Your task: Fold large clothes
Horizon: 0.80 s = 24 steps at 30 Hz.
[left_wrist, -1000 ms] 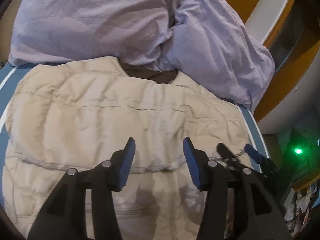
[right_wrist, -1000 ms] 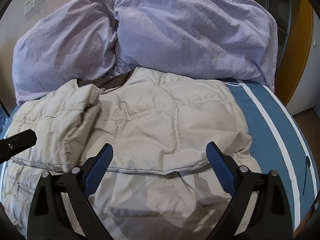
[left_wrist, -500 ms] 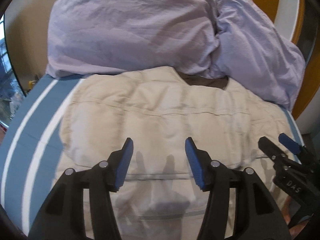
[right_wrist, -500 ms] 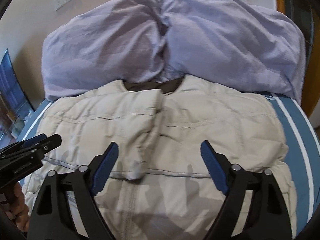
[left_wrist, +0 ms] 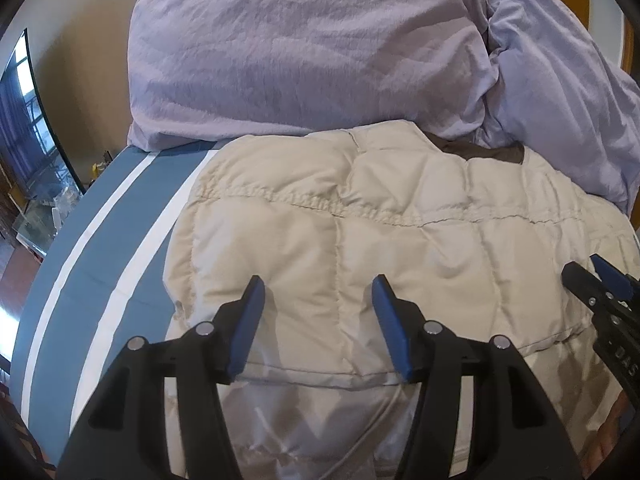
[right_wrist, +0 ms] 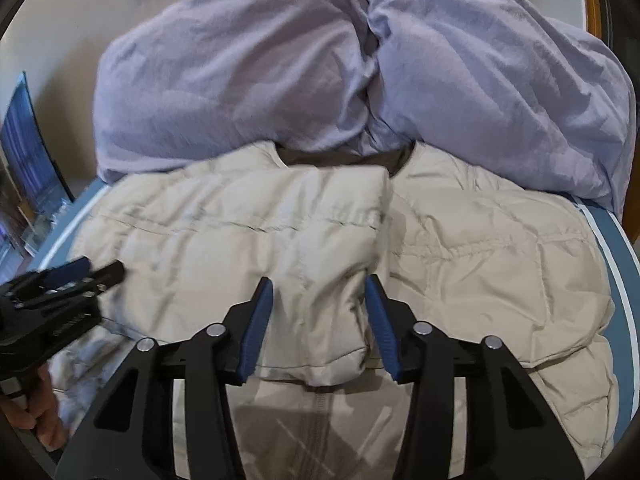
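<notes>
We hold our left gripper [left_wrist: 318,294] and right gripper [right_wrist: 319,294] apart, empty, above the folded beige jacket [left_wrist: 400,248]; striped bedsheet [left_wrist: 120,248] borders its left edge.

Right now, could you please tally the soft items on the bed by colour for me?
Lilac pillows: 2, a left one and a right one
Beige quilted jacket: 1
Blue striped bedsheet: 1
Total: 4
</notes>
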Motion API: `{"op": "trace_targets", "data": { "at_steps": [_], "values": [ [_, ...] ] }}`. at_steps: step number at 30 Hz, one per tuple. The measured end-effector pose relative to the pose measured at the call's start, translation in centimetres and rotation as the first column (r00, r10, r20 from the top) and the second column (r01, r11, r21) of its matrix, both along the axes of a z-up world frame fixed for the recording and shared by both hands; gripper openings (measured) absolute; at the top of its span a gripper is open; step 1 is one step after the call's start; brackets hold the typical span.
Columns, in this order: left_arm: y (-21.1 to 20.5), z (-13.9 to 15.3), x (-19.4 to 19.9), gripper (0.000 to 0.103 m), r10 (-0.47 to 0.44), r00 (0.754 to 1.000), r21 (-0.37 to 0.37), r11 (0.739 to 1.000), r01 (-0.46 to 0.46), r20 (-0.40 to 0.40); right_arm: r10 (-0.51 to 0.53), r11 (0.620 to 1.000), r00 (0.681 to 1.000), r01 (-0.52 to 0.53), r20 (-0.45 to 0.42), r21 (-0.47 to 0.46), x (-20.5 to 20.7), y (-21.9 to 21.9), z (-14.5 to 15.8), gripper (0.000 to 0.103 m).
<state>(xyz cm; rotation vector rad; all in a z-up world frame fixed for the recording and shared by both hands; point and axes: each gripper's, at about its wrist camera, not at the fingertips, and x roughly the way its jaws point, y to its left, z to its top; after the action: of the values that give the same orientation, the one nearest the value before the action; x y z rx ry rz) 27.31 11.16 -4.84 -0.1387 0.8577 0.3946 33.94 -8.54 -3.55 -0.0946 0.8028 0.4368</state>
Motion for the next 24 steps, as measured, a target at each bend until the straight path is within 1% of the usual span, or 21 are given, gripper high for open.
{"op": "trace_targets", "data": {
  "at_steps": [3,5,10,17,24],
  "values": [
    [-0.3,-0.6,0.3,0.06,-0.007,1.0,0.023,1.0,0.007,-0.004,-0.004,1.0,1.0,0.004,-0.027,0.013,0.7,-0.4,-1.0,0.048],
    [-0.5,-0.8,0.6,0.061,-0.008,1.0,0.029,1.0,0.008,-0.006,-0.004,1.0,1.0,0.005,-0.028,0.013,0.9,-0.4,-1.3,0.048],
    [-0.4,-1.4,1.0,0.063,-0.004,1.0,0.024,1.0,0.005,-0.009,0.0,1.0,1.0,0.0,-0.031,0.006,1.1,-0.2,-2.1,0.047],
    [-0.2,-2.2,1.5,0.067,0.001,1.0,0.021,1.0,-0.001,-0.014,0.01,0.998,0.997,-0.005,-0.077,0.059,1.7,-0.7,-3.2,0.048],
    [-0.2,-2.6,1.7,0.071,-0.001,1.0,0.029,1.0,0.002,-0.019,0.01,0.997,0.997,-0.004,-0.08,0.076,1.6,-0.5,-3.4,0.048]
  ]
}}
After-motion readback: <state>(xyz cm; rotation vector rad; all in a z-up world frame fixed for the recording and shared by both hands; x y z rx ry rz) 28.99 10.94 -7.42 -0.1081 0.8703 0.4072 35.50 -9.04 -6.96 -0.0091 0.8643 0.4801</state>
